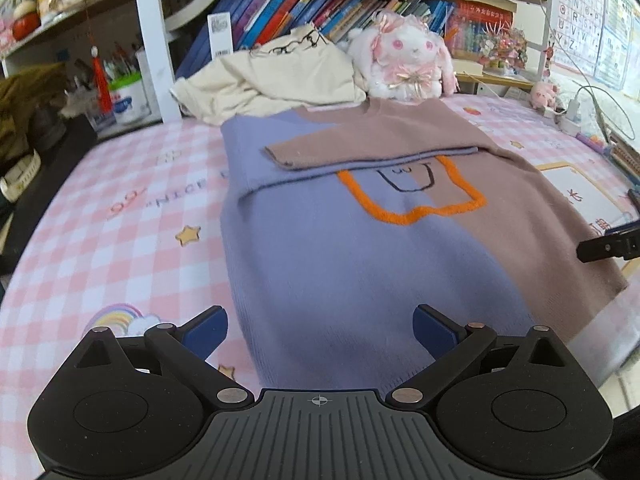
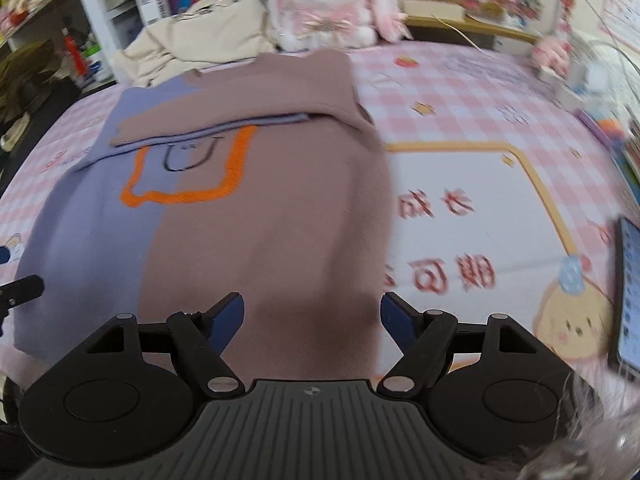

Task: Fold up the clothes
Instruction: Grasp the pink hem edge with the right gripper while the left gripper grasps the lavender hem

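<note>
Item: two-tone sweater [image 1: 360, 248], lilac on one half, brown on the other, orange outline motif on the chest. It lies flat, front up, on the bed, collar at the far end by the shelves, hem toward me.

Condition of fold: both sleeves [image 1: 372, 152] lie crosswise over the chest, the brown one on top of the lilac one, so the body reads as a long rectangle. The lower body lies full length, not doubled over. My judgement: the sleeve stage looks done; bringing hem toward collar is what remains.

Left gripper [image 1: 320, 330]: fingers spread wide, holding nothing, poised over the lilac hem area.

Right gripper [image 2: 312, 320]: fingers likewise wide apart and empty, over the brown hem area; this view is motion-blurred.

Second garment: cream top [image 1: 276, 76], crumpled in a heap at the far end beside the sweater's collar, not folded.

Surface: bed with pink checked sheet [image 1: 120, 208], printed with stars, a rainbow and lettering.

Room: plush rabbit [image 1: 404, 60] against a bookshelf [image 1: 304, 4] packed with books; alphabet chart [image 1: 580, 12] on the wall to my right; phone [image 2: 628, 292] lying at the right edge of the bed.
</note>
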